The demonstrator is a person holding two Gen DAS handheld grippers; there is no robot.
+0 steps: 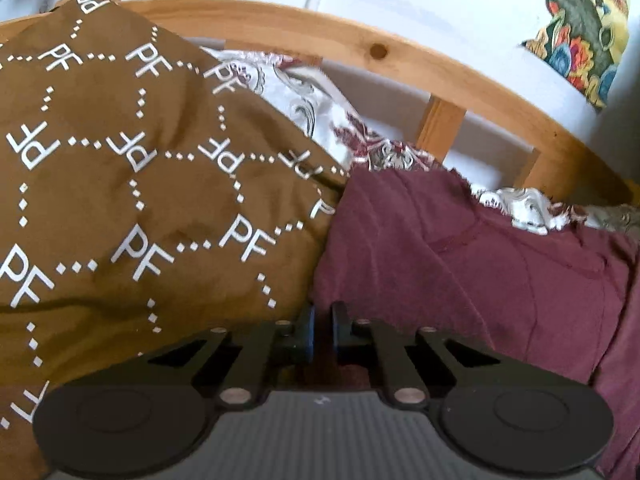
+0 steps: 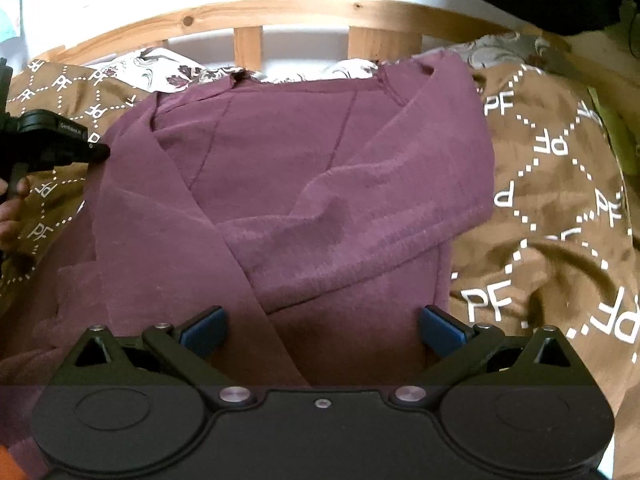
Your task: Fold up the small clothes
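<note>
The left hand-held gripper [image 1: 320, 330] is clamped on the maroon garment's [image 2: 304, 184] left edge, so the wide-apart right hand-held gripper [image 2: 320, 330] should pinch the near hem evenly before folding.

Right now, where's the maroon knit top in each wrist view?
Left wrist: the maroon knit top fills the lower right, beside the brown PF-print blanket.
Right wrist: it fills the centre, sleeves folded across the front, above the open right gripper.
Shared landmark: the curved pine bed rail behind it.
</note>
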